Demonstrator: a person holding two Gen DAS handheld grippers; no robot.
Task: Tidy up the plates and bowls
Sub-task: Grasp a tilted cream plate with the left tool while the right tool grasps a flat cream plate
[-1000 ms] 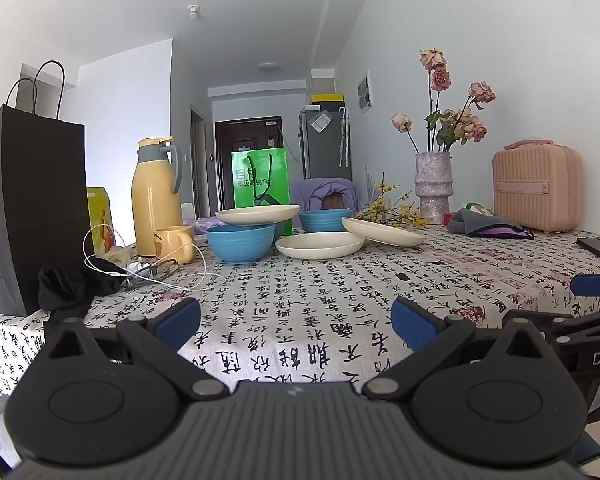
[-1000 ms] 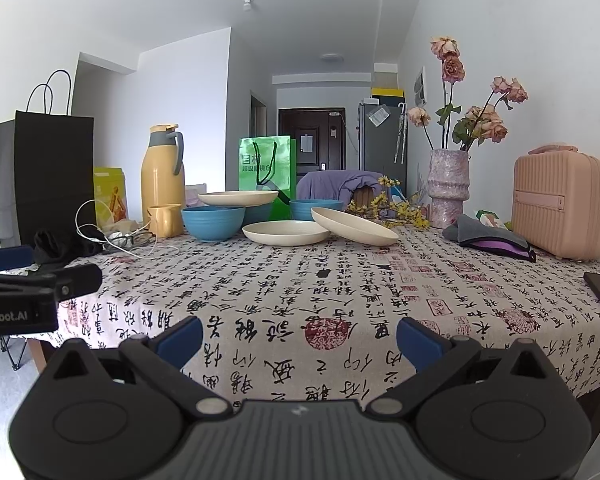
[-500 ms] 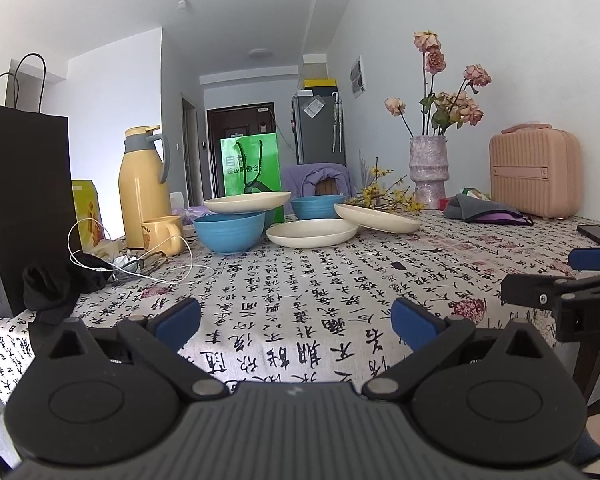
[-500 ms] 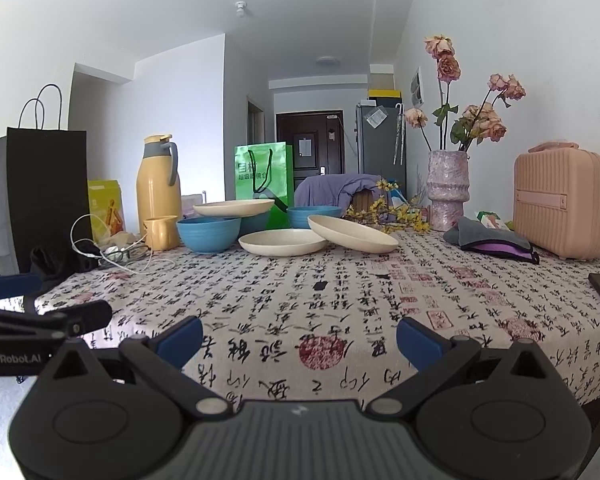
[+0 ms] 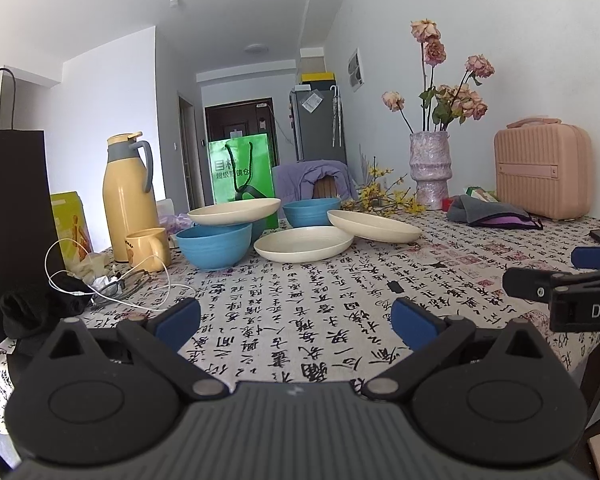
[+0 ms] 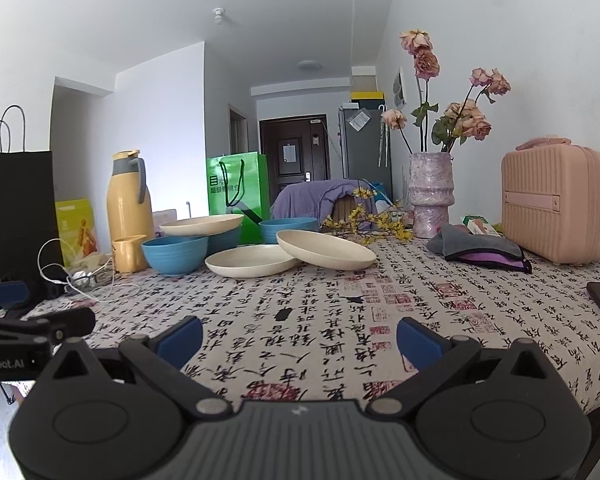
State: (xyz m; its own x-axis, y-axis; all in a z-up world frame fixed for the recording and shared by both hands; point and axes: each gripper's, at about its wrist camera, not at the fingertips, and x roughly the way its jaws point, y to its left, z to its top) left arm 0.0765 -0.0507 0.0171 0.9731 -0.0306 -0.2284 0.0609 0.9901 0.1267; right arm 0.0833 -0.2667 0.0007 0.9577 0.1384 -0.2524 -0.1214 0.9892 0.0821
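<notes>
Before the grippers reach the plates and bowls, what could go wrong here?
1. The cream plate balanced on the blue bowl could slide off if nudged.
2. The tilted plate leaning on the flat plate may slip when either moves.
3. The white cable nearby could snag the left gripper.

The left claw [image 5: 296, 316], a black two-finger unit with blue pads on its fingertips [image 5: 179, 317], is held low and roughly level, pointing forward. Its fingers are spread wide apart and nothing is gripped between them. The right claw [image 6: 299, 334], of the same black build with blue fingertips [image 6: 419, 343], is likewise held level with its fingers parted and nothing between them. Each claw is seen from the other's camera: the right claw at the right edge of the left view, the left claw at the left edge of the right view, so the two are held side by side.
</notes>
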